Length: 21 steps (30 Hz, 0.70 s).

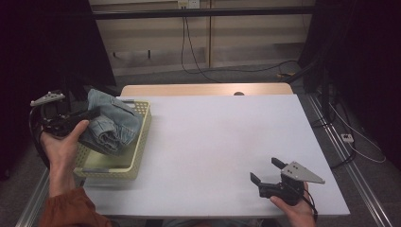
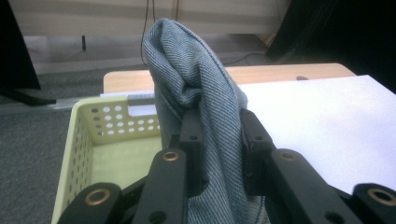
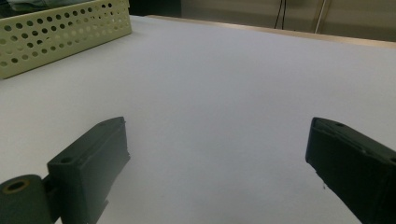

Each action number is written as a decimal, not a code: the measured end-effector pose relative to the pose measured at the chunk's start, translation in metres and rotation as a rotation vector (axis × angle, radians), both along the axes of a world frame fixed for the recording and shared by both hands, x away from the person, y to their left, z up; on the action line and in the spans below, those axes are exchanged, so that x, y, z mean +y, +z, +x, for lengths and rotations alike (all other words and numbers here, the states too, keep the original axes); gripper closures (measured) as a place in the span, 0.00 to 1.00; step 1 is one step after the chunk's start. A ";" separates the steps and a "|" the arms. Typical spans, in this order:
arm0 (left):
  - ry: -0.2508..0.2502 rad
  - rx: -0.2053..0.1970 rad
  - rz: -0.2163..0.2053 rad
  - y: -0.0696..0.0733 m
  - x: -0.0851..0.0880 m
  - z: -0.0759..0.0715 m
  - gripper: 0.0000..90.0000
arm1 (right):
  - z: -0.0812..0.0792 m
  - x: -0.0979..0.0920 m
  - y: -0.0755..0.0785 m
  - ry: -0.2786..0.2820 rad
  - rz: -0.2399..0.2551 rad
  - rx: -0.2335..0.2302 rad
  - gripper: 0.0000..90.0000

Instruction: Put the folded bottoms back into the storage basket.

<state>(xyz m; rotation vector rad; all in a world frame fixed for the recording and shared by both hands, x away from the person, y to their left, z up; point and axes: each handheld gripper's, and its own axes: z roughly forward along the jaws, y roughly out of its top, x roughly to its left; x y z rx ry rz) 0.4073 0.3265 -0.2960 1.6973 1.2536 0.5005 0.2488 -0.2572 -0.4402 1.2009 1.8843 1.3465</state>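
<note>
Bare white table (image 1: 213,142) from the yellow basket (image 1: 139,142) rightward; bunched denim (image 1: 111,125) over the basket's mouth.

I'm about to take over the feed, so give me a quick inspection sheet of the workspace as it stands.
Surface: white table, bare in the middle.
Job's things: folded denim garment over the pale yellow basket at the table's left edge.
Clutter: nothing seen.
Grippers: left gripper has its jaws shut on the denim garment; right gripper rests low at the near right, jaws open, nothing between them.
Cables: black cables hang down the back wall and run across the floor; white lead on the floor at right.
Surroundings: grey floor, wooden panels behind.
</note>
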 end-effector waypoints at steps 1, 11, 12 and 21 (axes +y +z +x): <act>0.001 0.008 -0.001 -0.001 0.001 0.001 0.84 | 0.000 0.000 0.000 -0.001 0.000 0.001 0.07; -0.018 0.061 -0.010 -0.013 0.001 0.011 0.83 | 0.000 0.000 0.000 0.002 0.000 -0.001 0.07; -0.019 0.063 -0.008 -0.014 0.000 0.012 0.83 | 0.000 0.000 0.000 0.001 0.001 0.000 0.07; -0.011 0.119 0.005 -0.027 0.001 0.023 0.83 | 0.000 0.000 0.000 0.001 0.002 0.001 0.07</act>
